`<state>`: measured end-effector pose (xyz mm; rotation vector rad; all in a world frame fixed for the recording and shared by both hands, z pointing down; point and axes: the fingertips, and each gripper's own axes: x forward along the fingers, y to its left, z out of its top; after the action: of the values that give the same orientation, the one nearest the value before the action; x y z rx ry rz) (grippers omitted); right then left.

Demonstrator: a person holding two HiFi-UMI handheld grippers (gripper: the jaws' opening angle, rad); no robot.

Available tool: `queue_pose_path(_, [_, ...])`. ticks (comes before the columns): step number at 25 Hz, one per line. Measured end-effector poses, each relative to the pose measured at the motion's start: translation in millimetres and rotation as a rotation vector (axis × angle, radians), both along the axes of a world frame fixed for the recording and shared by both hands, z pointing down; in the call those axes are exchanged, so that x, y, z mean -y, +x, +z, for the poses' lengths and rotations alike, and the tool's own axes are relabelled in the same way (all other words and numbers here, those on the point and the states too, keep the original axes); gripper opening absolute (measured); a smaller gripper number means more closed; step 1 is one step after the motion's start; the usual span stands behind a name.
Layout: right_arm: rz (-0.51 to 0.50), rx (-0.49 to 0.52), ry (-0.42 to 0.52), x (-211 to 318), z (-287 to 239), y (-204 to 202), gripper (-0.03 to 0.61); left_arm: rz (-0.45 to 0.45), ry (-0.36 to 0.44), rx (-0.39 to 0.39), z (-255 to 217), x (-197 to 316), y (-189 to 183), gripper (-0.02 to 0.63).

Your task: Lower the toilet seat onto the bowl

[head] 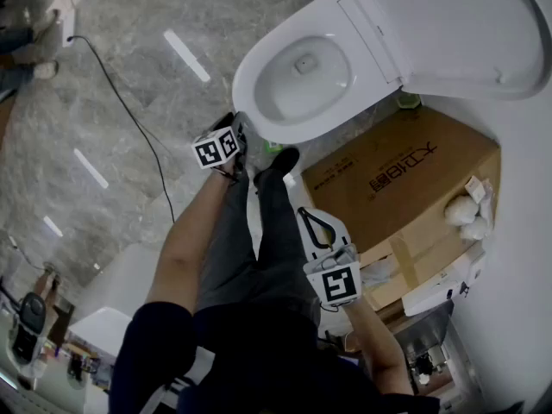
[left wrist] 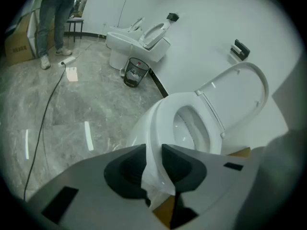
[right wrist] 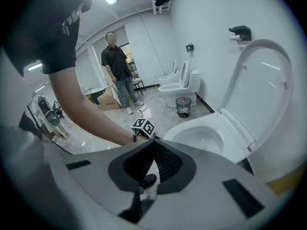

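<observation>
Toilet seat [head: 248, 89] looks down on the bowl [head: 297, 84], lid [head: 448, 33] up. The left claw [left wrist: 153, 150] sits slightly apart, empty, by the bowl's front edge. The right claw [right wrist: 154, 143] is pinched together, empty.

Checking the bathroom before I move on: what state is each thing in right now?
toilet seat, down on the bowl.
toilet lid, raised.
left gripper, jaws apart, bowl's front edge in the gap.
right gripper, jaws shut, nothing held.
cardboard box, closed.
</observation>
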<state>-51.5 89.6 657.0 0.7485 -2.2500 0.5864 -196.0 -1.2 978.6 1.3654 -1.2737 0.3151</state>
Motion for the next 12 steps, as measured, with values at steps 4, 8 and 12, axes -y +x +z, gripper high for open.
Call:
queue_pose_path(4, [0.003,-0.002,-0.003,-1.2,-0.3,-0.7,0.020,0.006,-0.001,0.029,-2.5,-8.5,-15.5,0.112])
queue_pose_path(8, [0.030,0.004,0.025,5.2,-5.2,-0.4,0.020,0.046,0.033,0.058,-20.4,-8.5,-28.0,0.093])
queue_pose_path(12, [0.088,0.012,0.058,20.1,-14.6,7.5,0.020,0.122,0.113,0.111,-57.0,3.5,-35.4,0.073])
